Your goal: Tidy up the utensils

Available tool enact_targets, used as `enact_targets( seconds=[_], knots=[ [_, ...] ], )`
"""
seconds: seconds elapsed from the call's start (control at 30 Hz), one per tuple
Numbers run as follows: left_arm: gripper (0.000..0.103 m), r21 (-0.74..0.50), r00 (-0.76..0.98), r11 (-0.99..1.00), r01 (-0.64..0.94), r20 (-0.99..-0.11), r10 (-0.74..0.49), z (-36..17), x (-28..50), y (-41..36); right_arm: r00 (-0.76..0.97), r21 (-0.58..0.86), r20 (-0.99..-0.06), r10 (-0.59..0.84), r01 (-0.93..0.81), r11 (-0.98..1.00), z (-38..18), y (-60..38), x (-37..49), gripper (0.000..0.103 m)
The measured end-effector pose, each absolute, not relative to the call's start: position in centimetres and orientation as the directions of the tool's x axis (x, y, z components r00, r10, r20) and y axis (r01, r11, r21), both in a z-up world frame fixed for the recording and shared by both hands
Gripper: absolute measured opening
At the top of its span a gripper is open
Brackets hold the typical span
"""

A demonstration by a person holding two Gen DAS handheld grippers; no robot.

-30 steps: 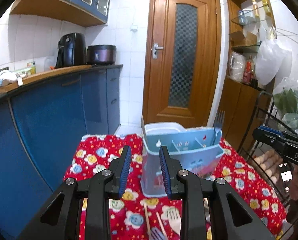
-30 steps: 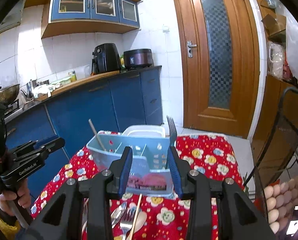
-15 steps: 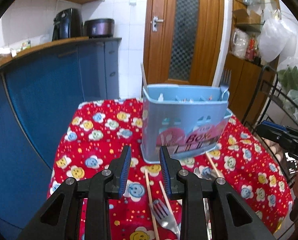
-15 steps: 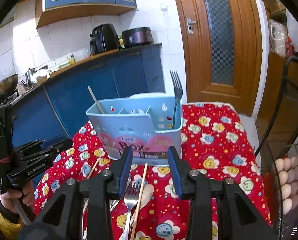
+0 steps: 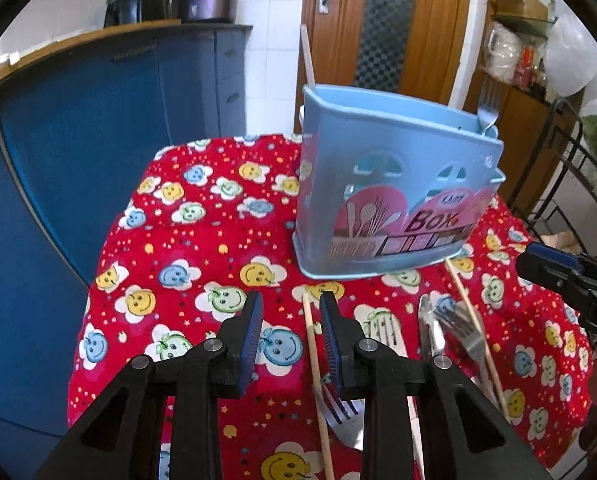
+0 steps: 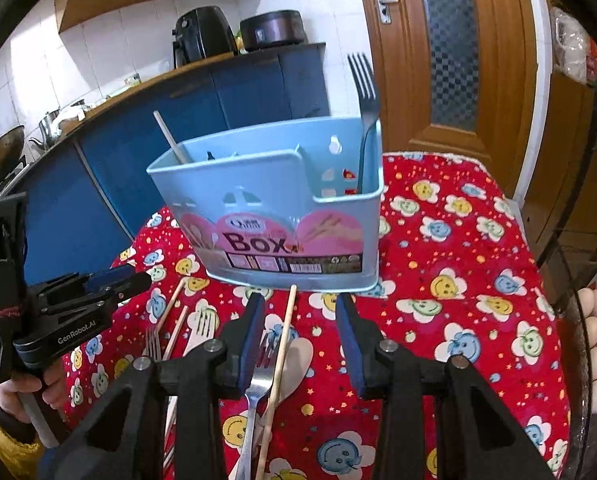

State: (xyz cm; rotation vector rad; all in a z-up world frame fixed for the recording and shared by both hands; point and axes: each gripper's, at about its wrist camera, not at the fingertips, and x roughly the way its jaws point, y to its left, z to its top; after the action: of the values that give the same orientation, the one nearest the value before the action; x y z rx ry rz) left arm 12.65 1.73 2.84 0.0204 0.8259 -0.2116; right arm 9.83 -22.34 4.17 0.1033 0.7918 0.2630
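Utensils lie loose on the cloth-covered surface (image 5: 202, 248) in front of the blue holder (image 5: 386, 200), and that holder is our landmark throughout. Furthest left of it we hold the left gripper (image 5: 290, 336), its jaws apart by a moderate gap with nothing between them, tilted down at the cloth just short of the holder's front left corner; we judge it sits there to line up on the nearest chopstick (image 5: 314, 360), which lies just inside its right finger and points toward the holder. In front of the holder's middle lie a fork (image 5: 340, 412) close under the gripper, a pale slotted spatula (image 5: 386, 332) beside it, and further right another fork (image 5: 468, 340) crossed by a second chopstick (image 5: 472, 320) whose tip reaches the holder's base. In the right wrist view the right gripper (image 6: 300, 336) hangs before the holder's front face (image 6: 282, 216), jaws wide and empty, straddling a chopstick (image 6: 280, 352), a fork (image 6: 258, 376) and a wooden spoon (image 6: 298, 364), probably to choose among them. Inside the holder one chopstick (image 6: 168, 136) leans at the left end and one fork (image 6: 364, 92) stands tines-up at the right end, so we judge the sorting has barely begun and each kind has its own compartment.
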Motion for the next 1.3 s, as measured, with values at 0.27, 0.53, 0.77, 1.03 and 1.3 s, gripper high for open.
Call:
enact_targets(
  seconds=[0.27, 0.53, 0.77, 1.03, 1.3],
  knots=[
    [0.03, -0.089, 0.561, 0.969, 0.231, -0.801, -0.208, 0.9, 14.1, 1.3, 0.61, 0.231, -0.73, 0.31, -0.207, 0.951, 2.5, -22.0, 11.2, 0.039],
    [0.03, -0.11, 0.49, 0.965, 0.239, -0.844, -0.218, -0.7, 15.6, 1.6, 0.542, 0.257, -0.772, 0.33, -0.209, 0.944, 0.7, -21.5, 12.4, 0.039],
    [0.03, -0.103, 0.465, 0.96, 0.26, -0.858, -0.218, -0.8, 16.5, 1.4, 0.505, 0.26, -0.793, 0.341, -0.225, 0.939, -0.3, -21.2, 13.3, 0.036],
    [0.016, -0.065, 0.448, 0.95, 0.304, -0.871, -0.203, -1.1, 17.5, 0.5, 0.472, 0.273, -0.808, 0.352, -0.23, 0.934, -1.1, -20.9, 14.3, 0.01],
    [0.004, -0.136, 0.479, 0.957, 0.256, -0.842, -0.247, -0.7, 17.5, 1.7, 0.532, 0.278, -0.753, 0.388, -0.276, 0.92, 0.4, -20.8, 13.2, 0.006]
  ],
)
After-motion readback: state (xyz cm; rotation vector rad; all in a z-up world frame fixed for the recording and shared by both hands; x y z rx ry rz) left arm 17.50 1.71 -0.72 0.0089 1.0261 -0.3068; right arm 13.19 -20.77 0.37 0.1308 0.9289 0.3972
